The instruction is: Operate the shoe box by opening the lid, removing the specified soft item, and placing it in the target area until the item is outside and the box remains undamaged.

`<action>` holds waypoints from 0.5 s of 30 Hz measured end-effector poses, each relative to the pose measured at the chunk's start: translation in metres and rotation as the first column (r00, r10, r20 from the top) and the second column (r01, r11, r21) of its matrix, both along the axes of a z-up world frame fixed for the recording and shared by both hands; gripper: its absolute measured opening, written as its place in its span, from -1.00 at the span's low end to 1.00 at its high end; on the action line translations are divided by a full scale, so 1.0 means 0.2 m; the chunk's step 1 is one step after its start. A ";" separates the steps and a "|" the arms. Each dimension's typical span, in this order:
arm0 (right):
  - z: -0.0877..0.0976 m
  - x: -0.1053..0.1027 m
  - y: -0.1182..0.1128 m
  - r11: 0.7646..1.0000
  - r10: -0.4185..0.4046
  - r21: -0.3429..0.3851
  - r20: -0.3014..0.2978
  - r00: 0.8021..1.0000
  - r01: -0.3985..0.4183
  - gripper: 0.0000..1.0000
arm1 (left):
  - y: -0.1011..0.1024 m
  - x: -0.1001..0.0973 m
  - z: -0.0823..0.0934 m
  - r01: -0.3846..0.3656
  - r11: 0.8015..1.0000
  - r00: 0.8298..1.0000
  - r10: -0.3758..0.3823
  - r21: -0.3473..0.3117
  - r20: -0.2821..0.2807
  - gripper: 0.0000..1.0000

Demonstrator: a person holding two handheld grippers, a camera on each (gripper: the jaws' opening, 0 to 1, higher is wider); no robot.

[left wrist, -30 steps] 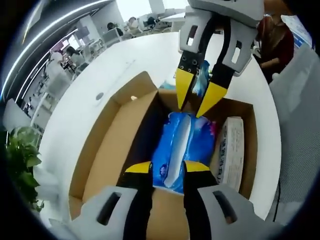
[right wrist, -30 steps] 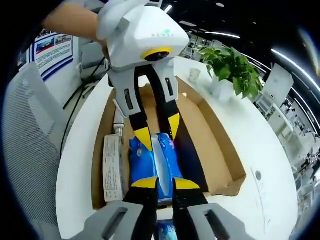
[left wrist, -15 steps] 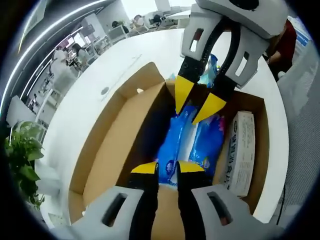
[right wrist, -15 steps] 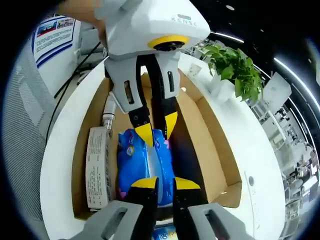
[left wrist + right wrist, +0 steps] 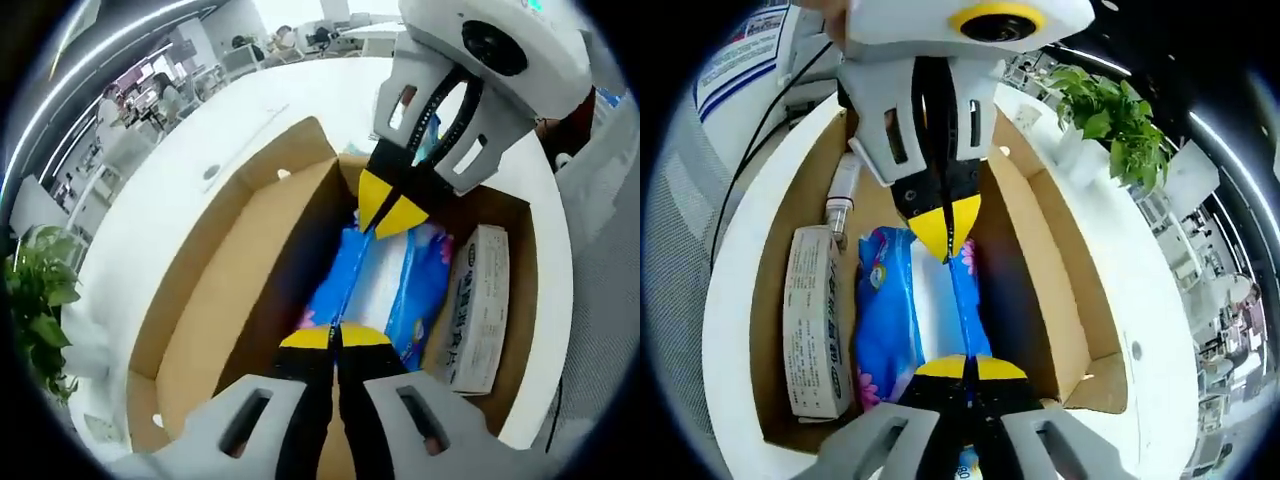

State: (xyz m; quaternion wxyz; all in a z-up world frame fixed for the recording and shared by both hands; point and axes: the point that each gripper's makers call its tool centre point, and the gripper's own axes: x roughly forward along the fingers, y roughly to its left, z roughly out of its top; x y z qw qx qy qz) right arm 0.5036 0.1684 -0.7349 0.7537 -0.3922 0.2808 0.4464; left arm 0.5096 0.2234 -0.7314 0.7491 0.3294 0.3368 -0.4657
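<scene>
one open brown cardboard shoe box [image 5: 215, 300], one blue soft plastic pack [image 5: 385, 290], one long white printed carton [image 5: 467, 305], one green leafy plant [image 5: 1102, 115], two grippers with yellow tips [image 5: 336, 338] [image 5: 965, 368].

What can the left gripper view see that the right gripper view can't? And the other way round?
Left gripper view: people at desks far off across the room. Right gripper view: a blue-and-white poster, a black cable and a white tube inside the box. Both: the open shoe box, the blue soft pack pinched at opposite ends by the left gripper and right gripper, the white carton, and the plant.
</scene>
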 end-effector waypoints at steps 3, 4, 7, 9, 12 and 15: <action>0.02 0.00 0.00 1.000 -0.014 0.022 0.000 1.000 0.014 -1.00 | 0.00 -0.01 0.02 0.002 1.000 1.000 -0.002 -0.008 0.001 -1.00; 0.03 0.00 0.01 0.999 -0.019 0.028 0.000 1.000 0.019 -1.00 | 0.01 -0.01 0.03 0.001 1.000 1.000 -0.001 -0.008 0.003 -1.00; 0.06 0.00 0.01 0.998 -0.030 0.050 -0.002 1.000 0.030 -1.00 | 0.01 -0.02 0.06 -0.003 1.000 1.000 0.003 -0.013 0.007 -1.00; 0.09 -0.01 0.02 0.998 -0.031 0.062 0.006 1.000 0.030 -1.00 | 0.02 -0.02 0.09 -0.003 1.000 1.000 0.003 -0.018 0.015 -1.00; 0.13 -0.01 0.03 0.996 -0.034 0.079 0.011 0.999 0.033 -1.00 | 0.02 -0.03 0.13 -0.002 1.000 1.000 0.003 -0.022 0.025 -1.00; 0.18 -0.02 0.03 0.994 -0.037 0.101 0.020 0.999 0.034 -1.00 | 0.03 -0.04 0.18 0.004 1.000 0.999 -0.003 -0.025 0.035 -1.00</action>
